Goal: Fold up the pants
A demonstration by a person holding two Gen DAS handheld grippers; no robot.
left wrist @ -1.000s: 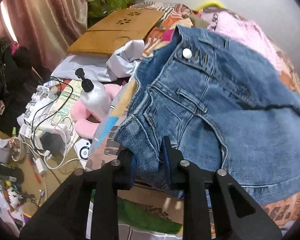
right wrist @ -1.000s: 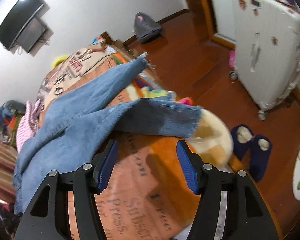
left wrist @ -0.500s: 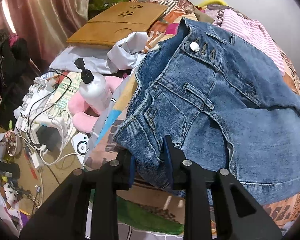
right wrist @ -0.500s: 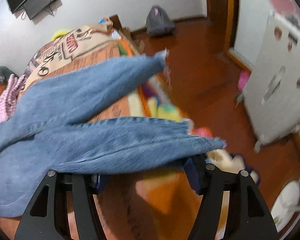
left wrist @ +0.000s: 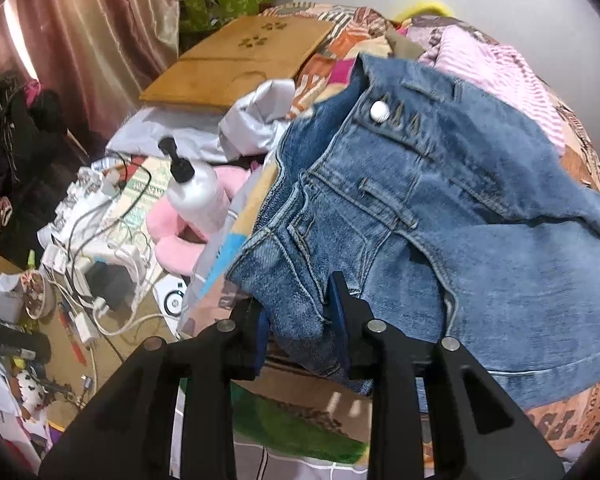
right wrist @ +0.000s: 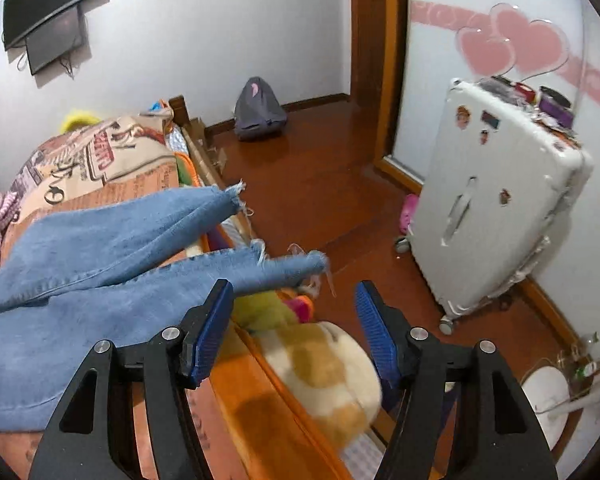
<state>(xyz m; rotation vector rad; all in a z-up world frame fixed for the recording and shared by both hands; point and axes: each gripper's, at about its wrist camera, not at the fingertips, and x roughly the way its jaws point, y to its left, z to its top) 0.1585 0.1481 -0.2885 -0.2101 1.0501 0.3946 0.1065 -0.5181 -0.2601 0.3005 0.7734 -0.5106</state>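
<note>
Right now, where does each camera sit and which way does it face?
Left wrist: rides the left gripper, facing the jeans waistband on the bed; its fingers clamp denim.
Right wrist: rides the right gripper, facing the frayed leg hems, floor and white suitcase; its fingers are open.
Shared: the jeans and bed.

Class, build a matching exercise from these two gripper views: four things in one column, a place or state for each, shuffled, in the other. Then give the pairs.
Things:
1. left gripper
2. right gripper
3. pump bottle
4. white suitcase

Places or states:
A. upright on the wooden floor
B. open, nothing between its pads
C. shut on the jeans at the waistband
D. beside a pink cushion, black pump on top

Pairs: 1-C, 2-B, 3-D, 4-A
</note>
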